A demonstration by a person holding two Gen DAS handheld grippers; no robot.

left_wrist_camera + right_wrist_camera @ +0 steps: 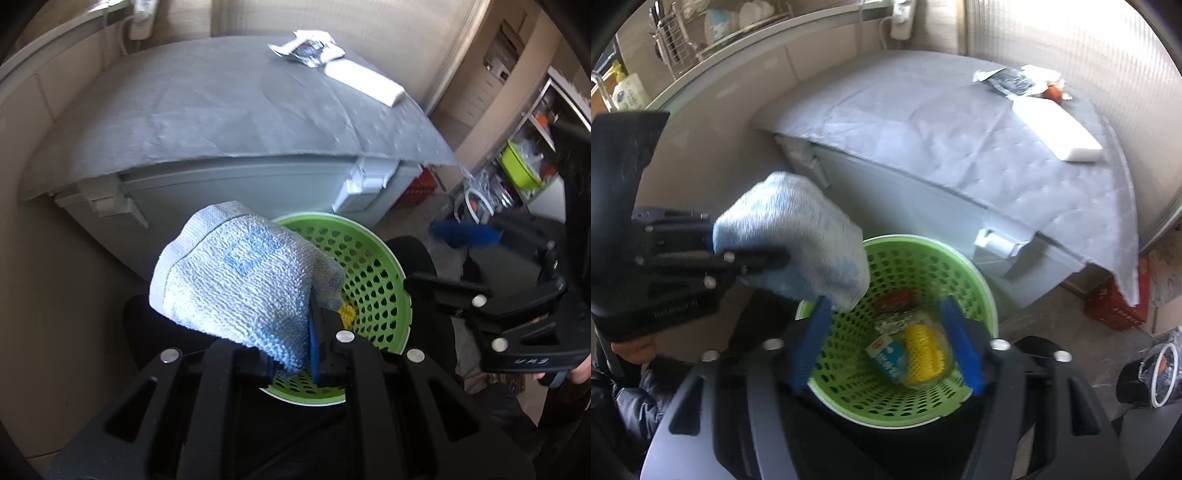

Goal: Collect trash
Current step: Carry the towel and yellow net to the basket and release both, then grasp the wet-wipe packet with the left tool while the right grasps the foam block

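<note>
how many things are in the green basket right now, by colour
yellow: 1, the mesh scrubber
blue and white: 1, the packet
red: 1, the wrapper
silver: 1, the foil piece
total: 4 in the green basket

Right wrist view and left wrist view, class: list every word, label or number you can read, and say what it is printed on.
Nothing here reads cleanly.
Pale lettering on the left claw's black body: too blurred to read.
Raised letters on the right claw's body: upside down, unreadable.
Red logo and white print on the blue packet in the green basket: too small and blurred.
Silver wrapper on the grey cloth: unreadable.
</note>
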